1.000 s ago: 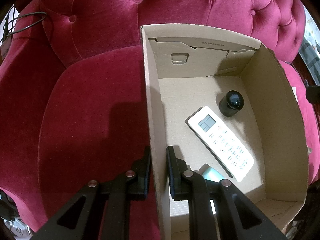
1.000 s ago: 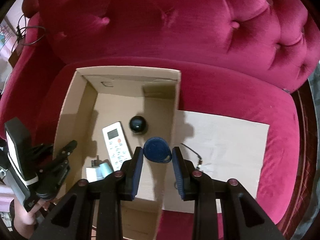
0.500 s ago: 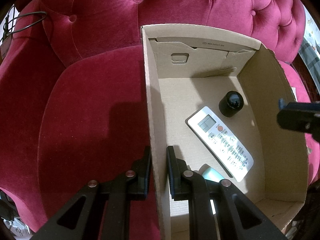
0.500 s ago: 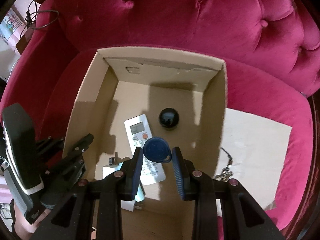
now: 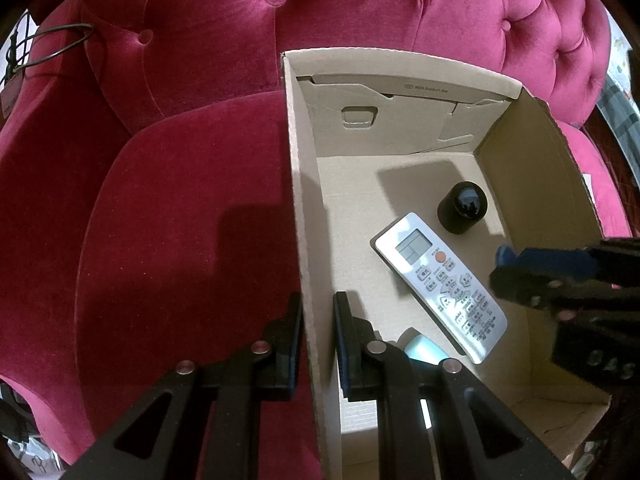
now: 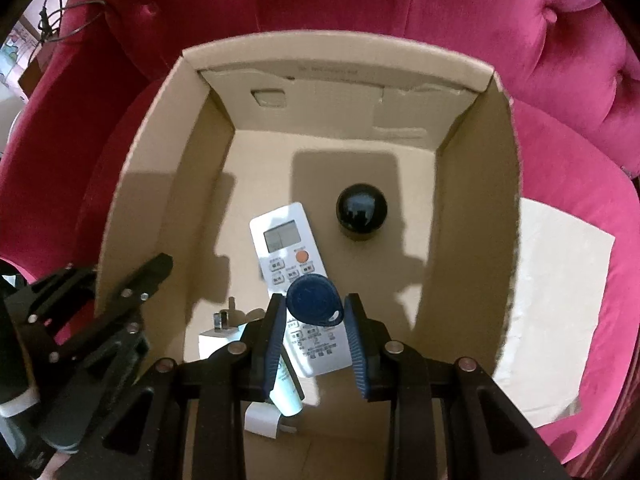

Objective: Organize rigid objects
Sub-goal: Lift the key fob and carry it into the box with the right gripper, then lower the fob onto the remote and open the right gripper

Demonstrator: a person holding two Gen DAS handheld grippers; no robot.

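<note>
The right hand-held gripper point(image 6: 315, 314) pinches a dark blue teardrop key fob point(image 6: 314, 300) between its blue ribbed pads, the fob's narrow end with its small hole pointing toward the right-hand pad, and it hangs over the open cardboard box point(image 6: 476, 208), directly above the lower half of a white air-conditioner remote point(image 6: 298, 280). That remote lies flat on the box floor, display end toward the far wall, with an orange button just below the display. Beyond it and a little to the right stands a short black cylinder with a glossy domed top point(image 6: 361, 211), apart from the remote. Under the gripper's left-hand finger lies a pale tube with a whitish body point(image 6: 285, 390), and just beside it a white plug adapter point(image 6: 218, 334) with metal prongs pointing up. The left hand-held gripper point(image 5: 318, 338) is pressed together on the box's left side wall, one finger outside the cardboard and one inside, gripping the wall near its front end; from the right wrist view it shows as a black frame point(image 6: 120, 316) at that same wall. From the left wrist view the right gripper reaches in from the right edge with the blue fob point(image 5: 505, 255) showing at its tip, above the floor near the remote point(image 5: 440, 286) and the black cylinder point(image 5: 462, 208). The box sits on the seat of a crimson tufted velvet sofa point(image 5: 180, 220); a flat sheet of pale cardboard point(image 6: 560, 300) lies on the cushion just to the right of the box.
</note>
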